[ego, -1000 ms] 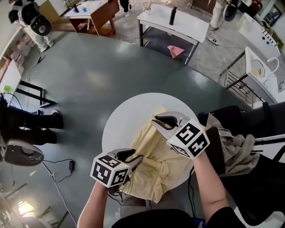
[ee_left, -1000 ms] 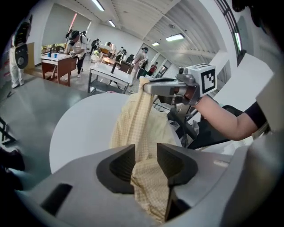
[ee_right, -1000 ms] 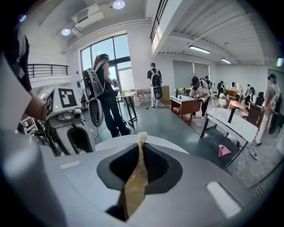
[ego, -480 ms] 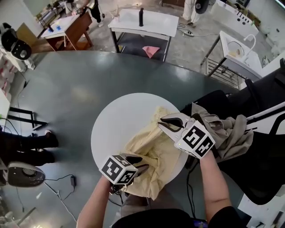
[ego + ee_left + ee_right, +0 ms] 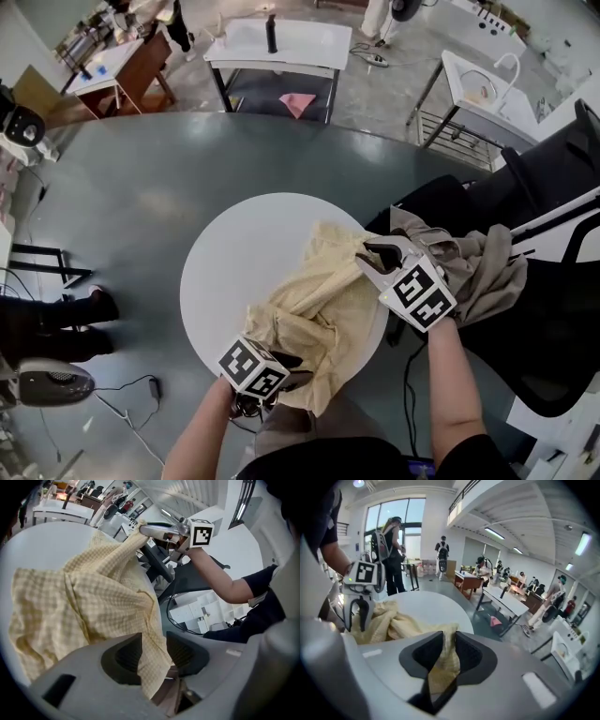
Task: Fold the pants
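Pinching a fold of the yellow checked pants (image 5: 314, 300), the right claw (image 5: 380, 255) sits at the right rim of the round white worktop (image 5: 234, 253). Its jaws have just been easing apart a touch, yet the cloth fills the gap and looks held. Down at the bottom edge of the worktop, the left claw (image 5: 286, 359) is clamped on the near hem. Over the last second both claws have slid toward the lower right, dragging the pants off centre and drawing a ridge of fabric between them. Still rumpled, no clean fold yet; I'd judge they're stretching it out first. Beyond, a grey-beige garment (image 5: 478, 272) is heaped at right.
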A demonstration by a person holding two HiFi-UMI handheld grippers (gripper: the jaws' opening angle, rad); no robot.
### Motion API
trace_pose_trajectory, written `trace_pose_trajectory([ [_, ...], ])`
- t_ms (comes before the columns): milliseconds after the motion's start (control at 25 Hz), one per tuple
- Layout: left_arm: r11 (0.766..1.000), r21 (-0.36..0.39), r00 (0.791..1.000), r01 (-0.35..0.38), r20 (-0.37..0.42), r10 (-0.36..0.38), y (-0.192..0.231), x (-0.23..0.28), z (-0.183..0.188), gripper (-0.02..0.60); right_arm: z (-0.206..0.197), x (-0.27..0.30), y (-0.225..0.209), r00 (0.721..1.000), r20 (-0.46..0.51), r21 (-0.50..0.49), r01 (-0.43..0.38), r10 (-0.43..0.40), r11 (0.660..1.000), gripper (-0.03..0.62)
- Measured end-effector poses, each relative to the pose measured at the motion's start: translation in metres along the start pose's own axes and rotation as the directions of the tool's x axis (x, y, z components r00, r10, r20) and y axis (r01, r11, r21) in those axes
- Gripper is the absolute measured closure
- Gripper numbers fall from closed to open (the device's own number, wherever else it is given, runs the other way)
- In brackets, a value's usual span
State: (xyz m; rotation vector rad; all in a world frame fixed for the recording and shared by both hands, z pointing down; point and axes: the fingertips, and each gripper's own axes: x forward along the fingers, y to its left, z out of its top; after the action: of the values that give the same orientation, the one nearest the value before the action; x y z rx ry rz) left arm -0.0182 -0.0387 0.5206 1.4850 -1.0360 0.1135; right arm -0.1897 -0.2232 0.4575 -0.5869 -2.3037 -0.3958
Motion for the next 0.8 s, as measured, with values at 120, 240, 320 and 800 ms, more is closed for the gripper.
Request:
trace_pose_trajectory([
  [120, 1.000, 0.018, 1.000, 0.013, -0.017, -0.012, 0.000, 0.003, -0.005, 0.413, -0.009, -0.004, -0.009, 0.996, -0.001, 0.096, 0.084, -0.085, 0.992, 0.441],
  [240, 0.996, 0.087, 1.000, 0.021, -0.011, -0.021, -0.006, -0.003, -0.005, 0.414, 0.001, -0.022, -0.010, 0.988, 0.098, 0.199, 0.096, -0.117, 0.975, 0.416],
  [320, 0.989, 0.148, 1.000, -0.008, 0.010, 0.006, -0.008, -0.013, 0.001, 0.440, 0.006, -0.034, 0.003, 0.984, 0.143, 0.198, 0.078, -0.107, 0.977, 0.416],
  [800, 0.899, 0.415, 0.990, -0.139, 0.062, 0.124, 0.011, -0.071, -0.022, 0.551, -0.011, -0.027, 0.216, 0.958, 0.145, 0.305, -0.281, 0.248, 0.910, 0.436],
])
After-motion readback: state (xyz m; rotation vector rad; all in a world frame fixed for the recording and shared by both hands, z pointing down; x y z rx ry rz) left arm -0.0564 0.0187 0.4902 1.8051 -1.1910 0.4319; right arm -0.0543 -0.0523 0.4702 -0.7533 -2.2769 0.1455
